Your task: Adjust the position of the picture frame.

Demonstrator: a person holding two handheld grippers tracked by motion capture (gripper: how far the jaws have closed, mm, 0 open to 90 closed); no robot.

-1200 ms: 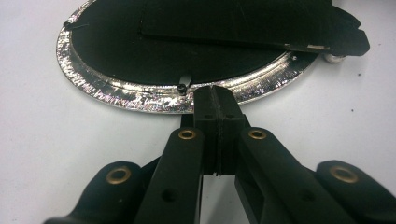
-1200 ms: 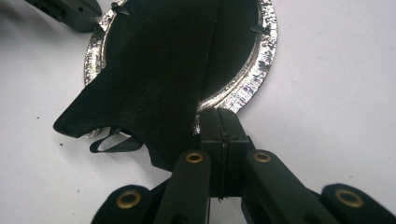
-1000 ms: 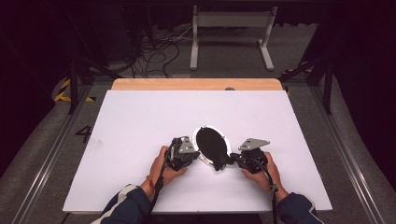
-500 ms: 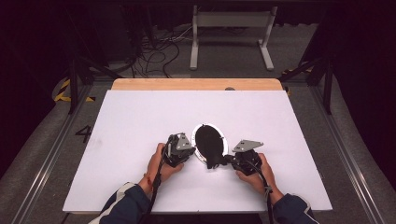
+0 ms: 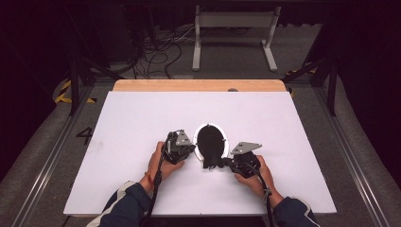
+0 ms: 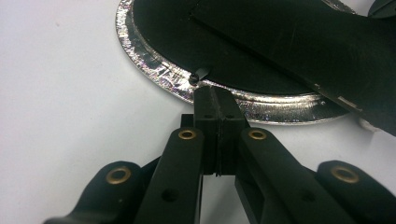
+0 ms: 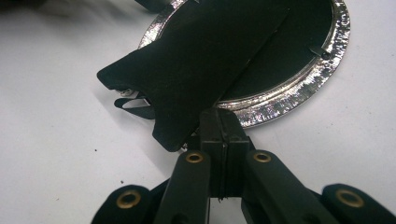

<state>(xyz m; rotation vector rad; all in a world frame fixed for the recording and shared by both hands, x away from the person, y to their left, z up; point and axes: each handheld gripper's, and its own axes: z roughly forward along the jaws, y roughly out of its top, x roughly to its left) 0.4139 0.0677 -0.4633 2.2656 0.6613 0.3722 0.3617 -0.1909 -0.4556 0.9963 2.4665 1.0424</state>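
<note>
While both grippers sit low on the white table (image 5: 142, 123), we note an oval frame (image 5: 211, 142), face down, silver rim (image 6: 163, 74) around a black back, lying near the table's middle. Its black stand (image 7: 201, 60) is swung open, off the back. Left gripper (image 6: 215, 95) is just left of the frame, jaws together, tips touching the rim beside a small tab (image 6: 201, 73). Right gripper (image 7: 223, 122) is at the frame's near right edge, jaws together, tips against the rim by the stand's foot. We cannot tell whether either pair pinches the rim.
</note>
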